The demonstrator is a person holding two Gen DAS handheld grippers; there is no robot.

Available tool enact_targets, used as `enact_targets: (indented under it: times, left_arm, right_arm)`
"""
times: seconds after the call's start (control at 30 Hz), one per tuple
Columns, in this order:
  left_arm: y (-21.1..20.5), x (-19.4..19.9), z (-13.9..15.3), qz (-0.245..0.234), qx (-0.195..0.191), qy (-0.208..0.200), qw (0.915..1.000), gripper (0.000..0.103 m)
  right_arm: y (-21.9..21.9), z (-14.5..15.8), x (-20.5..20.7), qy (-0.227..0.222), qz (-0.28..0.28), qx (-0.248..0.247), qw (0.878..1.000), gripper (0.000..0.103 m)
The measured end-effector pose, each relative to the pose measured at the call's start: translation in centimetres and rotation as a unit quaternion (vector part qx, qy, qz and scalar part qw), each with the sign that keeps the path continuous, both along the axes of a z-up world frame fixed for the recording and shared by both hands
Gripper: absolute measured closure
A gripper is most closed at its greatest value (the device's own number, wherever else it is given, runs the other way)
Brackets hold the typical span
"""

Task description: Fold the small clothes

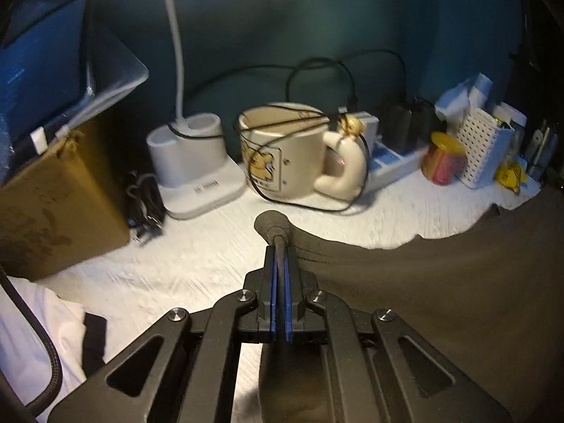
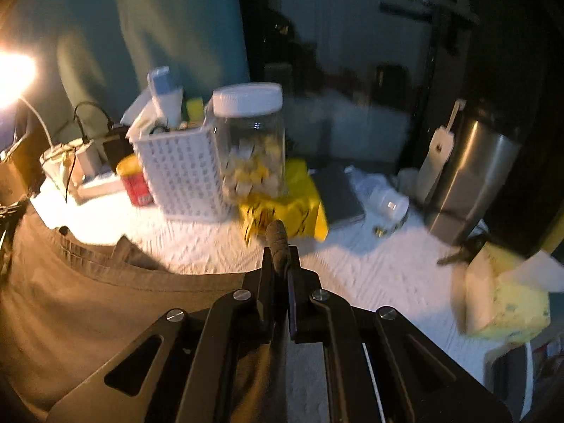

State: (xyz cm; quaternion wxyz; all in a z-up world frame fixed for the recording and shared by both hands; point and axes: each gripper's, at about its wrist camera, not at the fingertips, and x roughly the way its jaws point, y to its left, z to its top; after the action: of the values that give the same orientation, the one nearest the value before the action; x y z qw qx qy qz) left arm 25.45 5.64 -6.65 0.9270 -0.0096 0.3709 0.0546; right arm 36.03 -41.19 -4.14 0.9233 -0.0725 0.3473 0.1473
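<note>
Pinching a bunched corner of the dark olive-brown cotton garment (image 1: 440, 282), the left gripper (image 1: 281, 253) has its black jaws pressed together on the cloth, and a small roll of fabric sticks out past the blue pads (image 1: 273, 282). The right gripper (image 2: 281, 264) does the same at the opposite corner: its jaws are closed on a twisted bit of the same garment (image 2: 88, 299).

Between the two grips the garment spreads on the white textured table cover (image 1: 197, 257), its stitched hem running sideways from one gripper to the other, so the long axis lies across the table. The hem side faces the back wall, toward the clutter. In the right wrist view a small fold of cloth stands up near the hem.

Behind the hem stand a cream ceramic mug with a cartoon print (image 1: 282, 151), a white perforated plastic basket (image 2: 183, 176) and a clear jar with a white screw lid (image 2: 250, 141), all apart from the cloth.
</note>
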Motion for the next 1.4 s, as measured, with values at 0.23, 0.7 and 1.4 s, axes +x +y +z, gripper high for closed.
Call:
enact_targets:
  times: [0.23,0.7,1.4]
  left_arm:
    - [0.1,0.8,-3.1,0.010,-0.009,0.044,0.9989,0.101]
    - [0.5,-1.6,-2.8,0.023,-0.001,0.072,0.9971,0.053]
    - [-2.3,-11.5,0.3,-0.003,-0.033,0.049,0.9983,0.053]
  right_arm:
    - [-0.5,-1.6,2.6,0.031,-0.005,0.007,1.000,0.097]
    - [0.4,-3.7,1.5,0.070,-0.024,-0.061,0.995,0.080]
    - [-4.2,-2.9,-12.7,0.100,-0.080,-0.043,0.991,0.061]
